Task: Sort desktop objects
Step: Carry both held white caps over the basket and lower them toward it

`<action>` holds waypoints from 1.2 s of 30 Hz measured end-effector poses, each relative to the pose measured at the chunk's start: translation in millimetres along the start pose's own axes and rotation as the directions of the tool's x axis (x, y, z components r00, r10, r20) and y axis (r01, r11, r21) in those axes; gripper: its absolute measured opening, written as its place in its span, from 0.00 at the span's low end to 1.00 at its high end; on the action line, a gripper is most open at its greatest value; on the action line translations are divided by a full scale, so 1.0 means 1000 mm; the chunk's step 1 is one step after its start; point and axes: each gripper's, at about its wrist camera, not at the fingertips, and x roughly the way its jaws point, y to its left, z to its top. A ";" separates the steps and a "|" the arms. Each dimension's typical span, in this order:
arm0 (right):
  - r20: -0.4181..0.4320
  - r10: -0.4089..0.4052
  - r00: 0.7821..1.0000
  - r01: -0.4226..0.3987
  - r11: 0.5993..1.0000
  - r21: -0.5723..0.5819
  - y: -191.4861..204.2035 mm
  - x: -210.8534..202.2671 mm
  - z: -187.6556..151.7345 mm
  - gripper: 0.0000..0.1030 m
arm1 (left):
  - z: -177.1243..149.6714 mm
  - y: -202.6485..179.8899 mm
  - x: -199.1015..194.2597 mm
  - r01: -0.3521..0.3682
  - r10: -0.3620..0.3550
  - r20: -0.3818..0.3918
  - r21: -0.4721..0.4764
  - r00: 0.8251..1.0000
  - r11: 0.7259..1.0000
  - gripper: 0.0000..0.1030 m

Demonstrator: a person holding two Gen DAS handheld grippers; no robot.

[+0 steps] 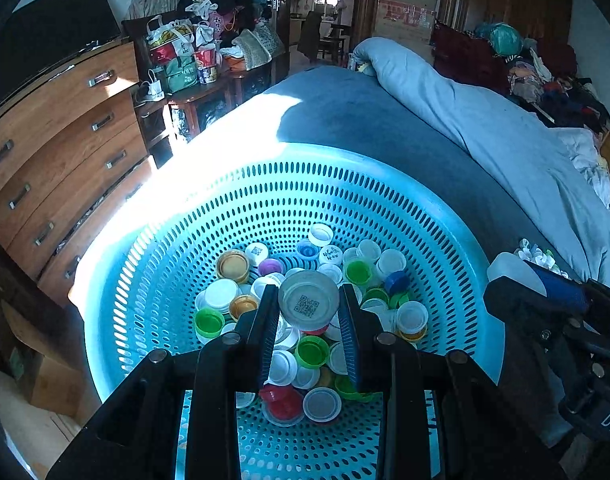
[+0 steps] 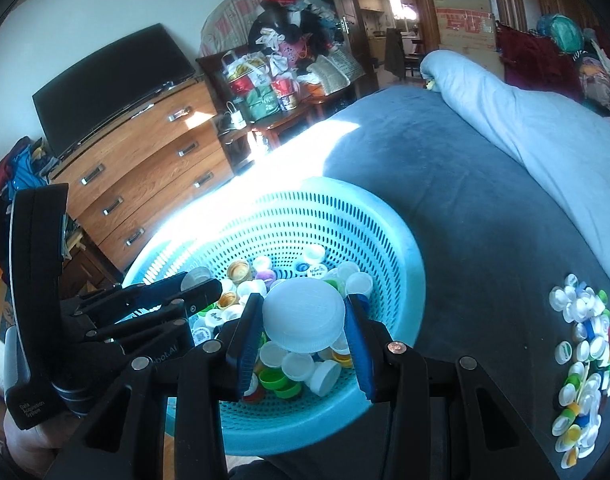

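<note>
Both claws grip caps above the basket [image 1: 457,216].
Left claw [image 1: 309,312] pinches a QR-printed cap [image 1: 308,300]; right claw [image 2: 304,318] pinches a white cap [image 2: 304,320].

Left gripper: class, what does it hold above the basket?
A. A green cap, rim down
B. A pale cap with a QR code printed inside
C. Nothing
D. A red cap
B: the left gripper pinches a pale cap whose QR-coded inside faces the camera, above the teal basket.
</note>
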 end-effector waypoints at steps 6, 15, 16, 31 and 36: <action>-0.013 0.002 1.000 -0.002 1.000 -0.006 0.002 0.005 0.000 0.43 | 0.000 0.006 0.000 0.002 -0.002 -0.003 0.000 1.000 1.000 0.24; -0.021 -0.004 1.000 0.003 1.000 -0.010 0.007 0.010 0.001 0.43 | -0.001 0.011 0.002 0.007 -0.007 -0.009 -0.002 1.000 1.000 0.24; -0.023 -0.002 1.000 0.002 1.000 -0.011 0.008 0.011 0.001 0.43 | -0.001 0.011 0.002 0.006 -0.006 -0.010 -0.003 1.000 1.000 0.24; -0.043 -0.006 0.999 0.005 1.000 -0.021 0.013 0.020 -0.003 0.43 | -0.003 0.017 0.008 0.009 -0.010 -0.025 -0.008 1.000 1.000 0.24; -0.050 -0.005 0.999 0.004 1.000 -0.022 0.013 0.023 -0.004 0.43 | -0.003 0.017 0.011 0.010 -0.010 -0.031 -0.009 0.999 1.000 0.24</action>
